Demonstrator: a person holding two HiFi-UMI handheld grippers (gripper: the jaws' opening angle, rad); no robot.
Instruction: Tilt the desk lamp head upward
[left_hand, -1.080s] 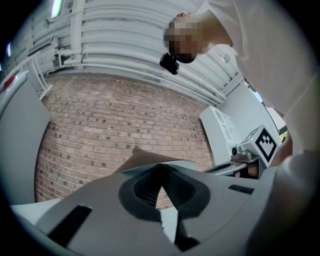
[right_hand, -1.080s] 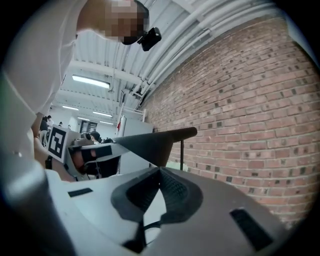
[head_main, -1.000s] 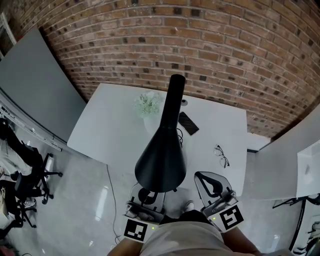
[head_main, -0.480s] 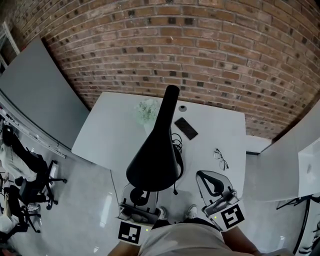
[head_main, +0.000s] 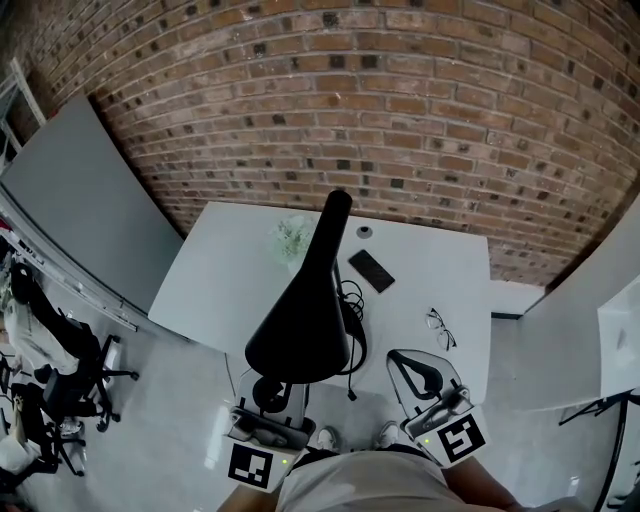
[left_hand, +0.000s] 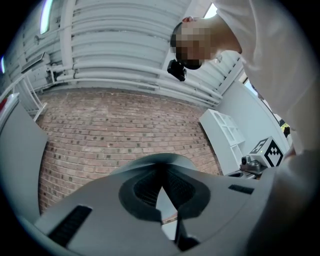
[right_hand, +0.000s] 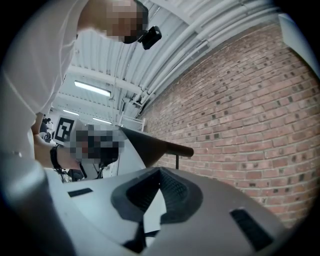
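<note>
Nearest the camera, at the bottom of the head view, is the person's pale shirt (head_main: 370, 482), with a tool on either side of it. The left tool (head_main: 268, 395) sits just under the near rim of the lamp head. Its own view shows its jaws pressed together at the tips with nothing between them (left_hand: 162, 169), aimed up at brickwork and a ribbed ceiling. The right tool (head_main: 400, 360) is out to the right of the lamp head, apart from it. Its jaws are also pressed together and hold nothing (right_hand: 160, 172).

The lamp head (head_main: 300, 335) is a black cone whose wide mouth faces the person. It narrows into a long black neck (head_main: 335, 225) that runs away toward the wall. In the right gripper view, the lamp head (right_hand: 150, 142) shows as a dark sloping shape beyond the jaw tips, not touching them.

Below and behind the lamp is a white desk (head_main: 225, 280). A black cable (head_main: 350, 305) lies coiled beside the lamp. A pair of glasses (head_main: 440, 328) lies toward the right edge and a dark phone (head_main: 371, 270) toward the middle. A small plant (head_main: 293, 238) stands just left of the neck.

A grey panel (head_main: 80, 200) stands off to the left. A red brick wall (head_main: 400, 90) is behind the desk.
</note>
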